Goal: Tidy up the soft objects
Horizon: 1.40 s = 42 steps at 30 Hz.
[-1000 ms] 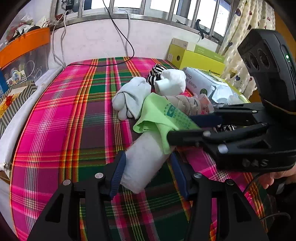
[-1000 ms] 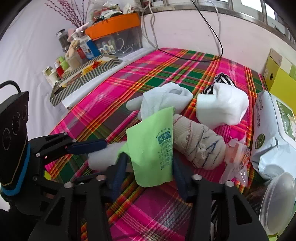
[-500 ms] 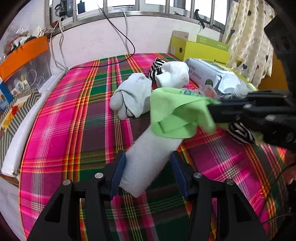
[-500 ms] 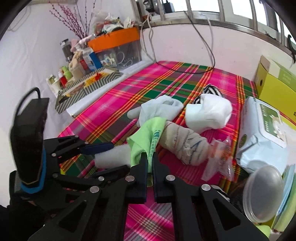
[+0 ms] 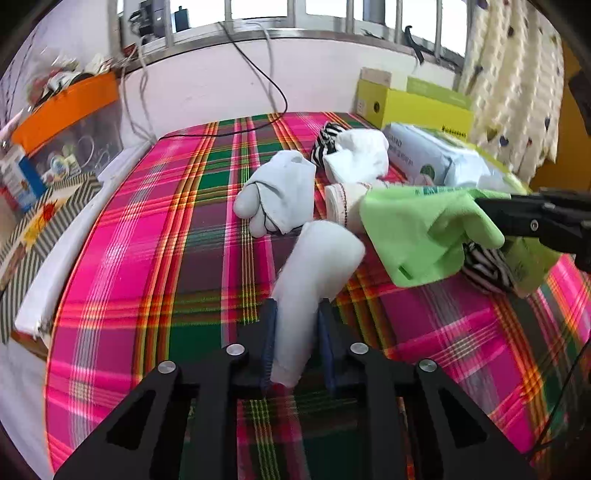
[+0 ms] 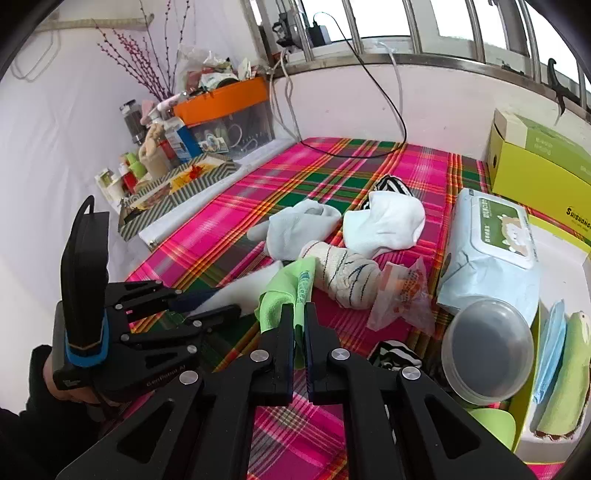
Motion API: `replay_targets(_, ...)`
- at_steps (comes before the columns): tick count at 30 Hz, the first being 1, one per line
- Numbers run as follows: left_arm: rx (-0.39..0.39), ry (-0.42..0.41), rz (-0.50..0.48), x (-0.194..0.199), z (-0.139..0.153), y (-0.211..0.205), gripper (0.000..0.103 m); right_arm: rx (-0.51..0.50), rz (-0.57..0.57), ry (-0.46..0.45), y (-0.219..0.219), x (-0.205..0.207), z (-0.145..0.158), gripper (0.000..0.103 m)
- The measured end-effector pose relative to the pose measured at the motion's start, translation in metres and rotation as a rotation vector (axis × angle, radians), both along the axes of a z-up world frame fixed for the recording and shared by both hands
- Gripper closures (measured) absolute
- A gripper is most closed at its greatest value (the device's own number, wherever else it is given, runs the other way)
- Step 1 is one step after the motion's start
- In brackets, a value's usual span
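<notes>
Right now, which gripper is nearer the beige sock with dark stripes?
Right. The right gripper, shut on the light green cloth, sits just short of the beige striped sock. The left gripper, closing on the long white rolled sock, is farther back.

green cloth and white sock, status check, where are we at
Right hand-held gripper shut on green cloth, lifted off the pile. Left hand-held gripper closing on long white sock, pads pressing. Striped sock beneath cloth; nothing blocking.

Daylight pours in from the barred window (image 5: 332,14) ahead of me, blown out to white glare. Shadows on the plaid cloth (image 5: 155,229) are soft, and its stripes smear slightly with motion blur. My fisheye views bend and darken toward the edges.
</notes>
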<state>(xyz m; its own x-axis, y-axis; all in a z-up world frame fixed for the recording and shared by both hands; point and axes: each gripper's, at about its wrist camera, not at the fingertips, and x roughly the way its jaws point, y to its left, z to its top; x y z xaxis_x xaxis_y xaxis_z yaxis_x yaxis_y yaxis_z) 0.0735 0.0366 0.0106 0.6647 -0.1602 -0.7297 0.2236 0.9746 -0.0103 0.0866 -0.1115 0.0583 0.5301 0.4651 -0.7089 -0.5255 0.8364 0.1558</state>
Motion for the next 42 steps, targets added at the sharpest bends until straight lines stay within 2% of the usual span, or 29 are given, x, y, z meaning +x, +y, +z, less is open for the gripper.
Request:
replay_targets(9,-0.103,-0.023,0.048,-0.015,0.010,0.003,0.083,0.041,-0.006,-0.032,-0.015,-0.009,0.012,0.098)
replay_targets(17,-0.121,-0.011,0.063,-0.015,0.010,0.004,0.083,-0.011,0.021,0.011,-0.016,-0.012,0.004,0.096)
replay_targets(18,-0.128,-0.009,0.069,-0.015,0.009,0.005,0.083,-0.024,0.028,0.018,-0.015,-0.013,0.003,0.083)
replay_targets(19,-0.132,-0.007,0.072,-0.015,0.009,0.007,0.083,-0.046,0.033,0.025,-0.013,-0.014,0.000,0.062)
replay_targets(21,-0.142,-0.001,0.081,-0.014,0.009,0.010,0.083,-0.093,0.045,0.029,-0.008,-0.017,-0.007,0.045)
replay_targets(28,-0.153,0.006,0.098,-0.015,0.007,0.017,0.083,-0.203,0.102,0.082,0.009,-0.022,-0.038,0.045)
replay_targets(32,-0.158,0.011,0.097,-0.015,0.005,0.017,0.083,-0.293,0.112,0.061,0.020,-0.024,-0.050,0.045)
replay_targets(36,-0.161,0.013,0.092,-0.016,0.005,0.018,0.083,-0.334,0.092,0.067,0.021,-0.019,-0.060,0.045)
replay_targets(38,-0.161,0.014,0.092,-0.016,0.005,0.018,0.083,-0.334,0.076,0.063,0.021,-0.020,-0.060,0.054)
replay_targets(40,-0.162,0.012,0.091,-0.016,0.005,0.017,0.083,-0.340,0.058,0.054,0.020,-0.019,-0.060,0.074)
replay_targets(42,-0.163,0.010,0.090,-0.017,0.006,0.017,0.083,-0.350,0.035,0.043,0.016,-0.018,-0.059,0.085)
